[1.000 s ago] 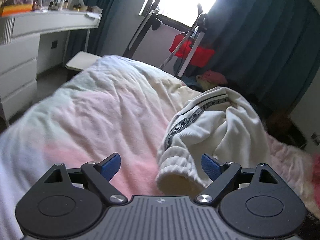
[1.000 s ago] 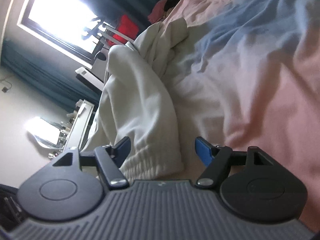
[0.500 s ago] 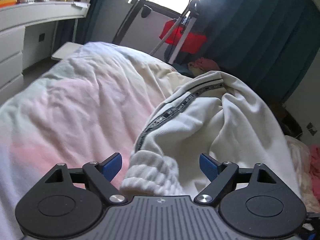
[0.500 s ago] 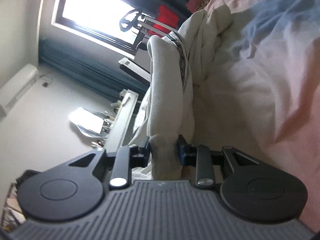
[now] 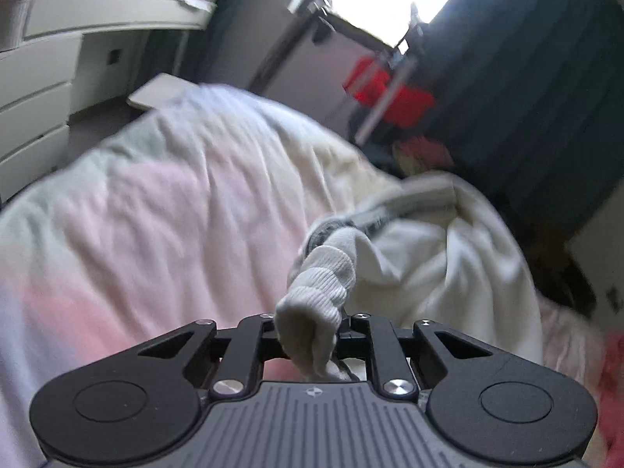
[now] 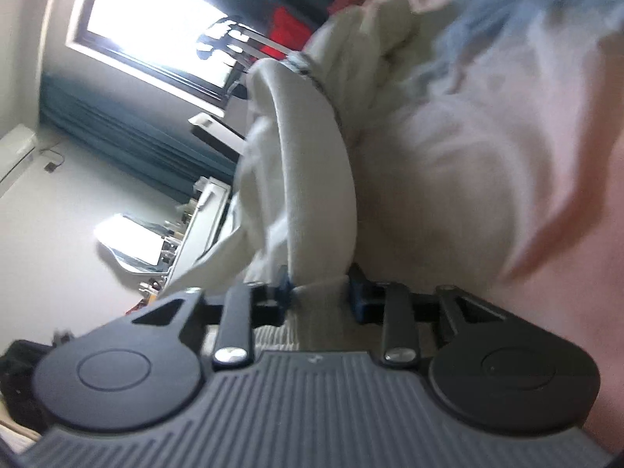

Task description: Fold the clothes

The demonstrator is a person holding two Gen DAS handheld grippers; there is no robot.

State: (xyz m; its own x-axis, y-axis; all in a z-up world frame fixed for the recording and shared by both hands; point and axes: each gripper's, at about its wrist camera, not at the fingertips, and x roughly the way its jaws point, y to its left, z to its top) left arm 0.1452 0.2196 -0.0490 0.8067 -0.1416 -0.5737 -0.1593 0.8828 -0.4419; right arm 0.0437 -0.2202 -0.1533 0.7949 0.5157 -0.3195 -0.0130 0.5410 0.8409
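Observation:
A cream-white sweatshirt (image 5: 448, 265) with a dark patterned stripe lies bunched on the pink and white bed cover (image 5: 163, 218). My left gripper (image 5: 308, 331) is shut on its ribbed cuff (image 5: 319, 292), which sticks up between the fingers. In the right wrist view, which is rolled sideways, my right gripper (image 6: 319, 292) is shut on another ribbed edge of the same sweatshirt (image 6: 312, 179), and the cloth stretches away from it toward the window.
A white desk with drawers (image 5: 39, 78) stands left of the bed. A window (image 6: 156, 27) with dark blue curtains (image 5: 526, 78) is behind, with a red bag on a metal frame (image 5: 386, 93). Pink clothes (image 5: 612, 382) lie at the bed's right edge.
My left gripper closed on the sweatshirt's cuff, having been open around it. My right gripper closed on its ribbed edge earlier and has kept hold. Both views have shifted and blurred.

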